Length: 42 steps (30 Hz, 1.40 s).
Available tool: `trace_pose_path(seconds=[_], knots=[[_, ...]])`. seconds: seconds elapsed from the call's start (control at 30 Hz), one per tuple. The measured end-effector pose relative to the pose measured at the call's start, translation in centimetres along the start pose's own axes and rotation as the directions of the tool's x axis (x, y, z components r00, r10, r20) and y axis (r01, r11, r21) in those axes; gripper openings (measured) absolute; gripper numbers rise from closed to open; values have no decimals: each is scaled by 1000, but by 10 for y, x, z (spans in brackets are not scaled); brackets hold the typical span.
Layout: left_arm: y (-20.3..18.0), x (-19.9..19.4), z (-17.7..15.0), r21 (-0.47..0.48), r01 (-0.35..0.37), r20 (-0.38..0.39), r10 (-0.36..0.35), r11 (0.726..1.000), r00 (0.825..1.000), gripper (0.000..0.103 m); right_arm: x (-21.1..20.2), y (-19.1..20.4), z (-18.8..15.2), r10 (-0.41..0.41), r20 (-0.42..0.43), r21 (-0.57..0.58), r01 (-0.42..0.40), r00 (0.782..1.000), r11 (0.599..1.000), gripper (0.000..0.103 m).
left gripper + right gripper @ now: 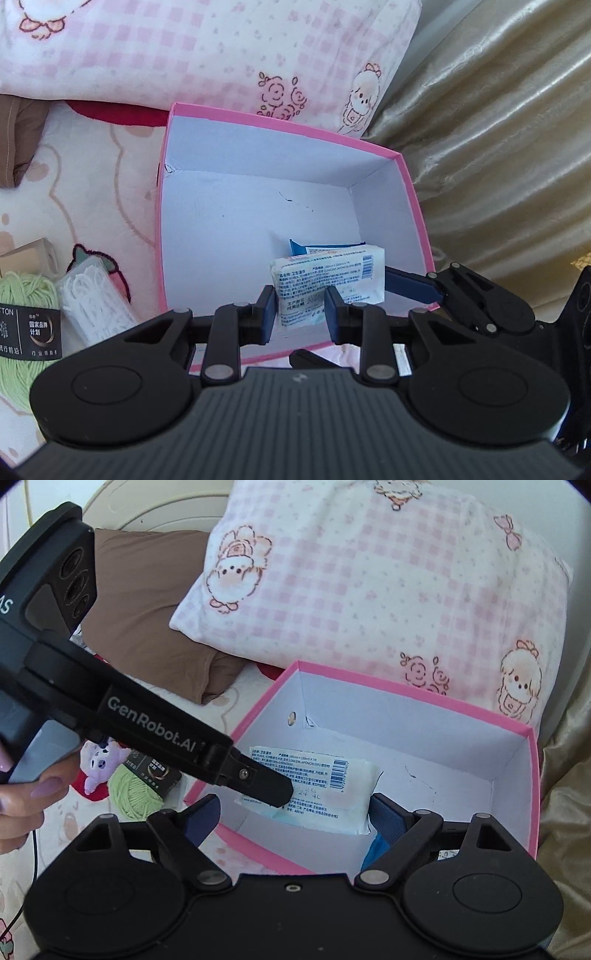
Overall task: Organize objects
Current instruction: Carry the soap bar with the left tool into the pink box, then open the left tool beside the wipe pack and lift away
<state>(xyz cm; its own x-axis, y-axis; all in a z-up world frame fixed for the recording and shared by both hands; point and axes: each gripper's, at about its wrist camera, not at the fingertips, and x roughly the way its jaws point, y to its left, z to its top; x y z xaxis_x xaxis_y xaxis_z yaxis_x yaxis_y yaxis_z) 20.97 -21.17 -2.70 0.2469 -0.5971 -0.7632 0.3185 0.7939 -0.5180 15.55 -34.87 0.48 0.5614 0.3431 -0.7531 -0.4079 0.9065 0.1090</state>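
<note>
A pink box point(410, 192) with a white inside sits on the bed, also in the right wrist view point(532, 775). A white wipes pack point(328, 280) stands inside it near the front right corner, over a blue pack point(317, 246). My left gripper point(300, 314) is shut on the wipes pack at its lower edge, just over the box's front rim. In the right wrist view the left gripper point(273, 794) pinches the same pack point(317, 786). My right gripper point(291, 812) is open wide, its fingers point(384, 812) either side of the pack, not touching it.
A green yarn ball point(22, 332) point(133, 792), a clear bag of white picks point(96, 299) and a small cardboard box point(29, 254) lie left of the pink box. A purple plush toy point(98, 760) is beside the yarn. Pink checked pillow point(369, 590) behind; gold curtain point(498, 147) right.
</note>
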Motion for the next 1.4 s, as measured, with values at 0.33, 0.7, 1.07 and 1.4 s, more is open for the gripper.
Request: trace_pose_path(seconds=[0.33,0.7,1.07,1.4], knots=[[5,60,21,20,-166,-143,167,986,976,26,62,-48,-8,40,-186,235,5,982,972,57],[13,93,16,-11,-215,-224,207,977,952,26,95,-70,-21,126,-304,327,-21,945,945,55],[-2,65,13,56,-193,-107,198,980,974,42,65,-63,-13,46,-256,274,27,966,961,62],[-35,-25,5,183,-195,-56,208,964,976,43,-21,-29,5,-12,-126,150,31,992,988,65]])
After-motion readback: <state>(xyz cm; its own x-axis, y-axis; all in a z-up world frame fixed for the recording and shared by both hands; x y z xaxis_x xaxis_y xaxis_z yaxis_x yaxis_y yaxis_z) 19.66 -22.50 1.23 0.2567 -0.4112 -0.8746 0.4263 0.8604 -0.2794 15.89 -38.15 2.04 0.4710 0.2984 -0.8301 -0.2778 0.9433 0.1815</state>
